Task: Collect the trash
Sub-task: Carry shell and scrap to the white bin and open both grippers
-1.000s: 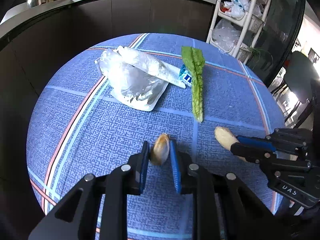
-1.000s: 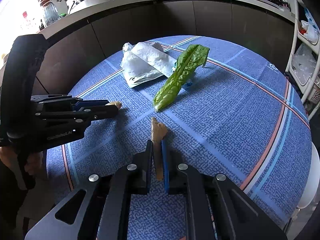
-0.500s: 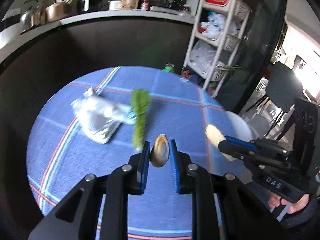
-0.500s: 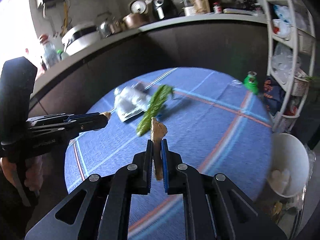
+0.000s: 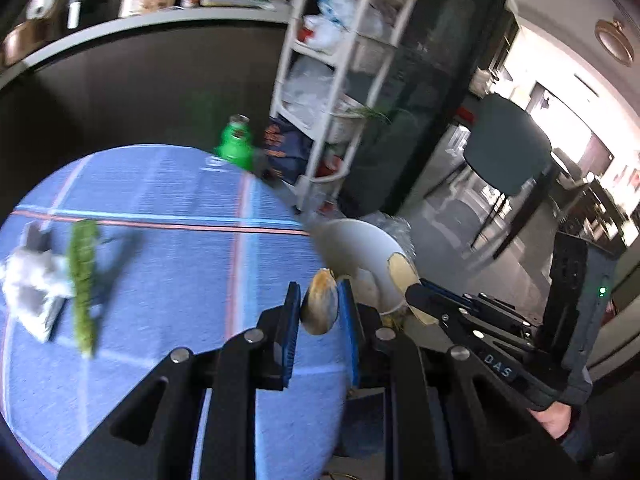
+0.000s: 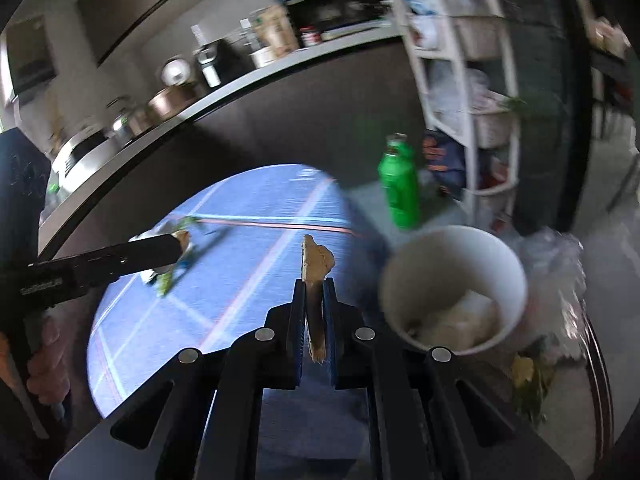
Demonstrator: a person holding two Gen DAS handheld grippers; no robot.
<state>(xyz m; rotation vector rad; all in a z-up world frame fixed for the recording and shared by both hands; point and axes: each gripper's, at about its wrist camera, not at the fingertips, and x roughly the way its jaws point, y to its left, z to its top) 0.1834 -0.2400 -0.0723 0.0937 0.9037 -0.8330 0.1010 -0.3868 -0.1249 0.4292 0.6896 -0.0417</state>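
My left gripper (image 5: 319, 300) is shut on a brown clam shell (image 5: 319, 307), held above the right edge of the round blue table (image 5: 168, 264). My right gripper (image 6: 313, 300) is shut on a tan ginger-like scrap (image 6: 314, 264), which also shows in the left wrist view (image 5: 402, 270). A white trash bin (image 6: 452, 276) stands on the floor just right of the table and holds pale trash; it also shows in the left wrist view (image 5: 356, 248). A green lettuce leaf (image 5: 83, 280) and a crumpled white plastic bag (image 5: 34, 284) lie on the table at the left.
A green bottle (image 6: 399, 188) stands on the floor beyond the table, next to a white shelf rack (image 6: 464, 80). A dark counter (image 6: 200, 112) with pots curves behind. A dark chair (image 5: 508, 152) stands at the right. Clear plastic (image 6: 556, 264) lies beside the bin.
Both grippers have lifted and swung right with their scraps, from over the table middle toward its right edge. The white bin has come into close view.
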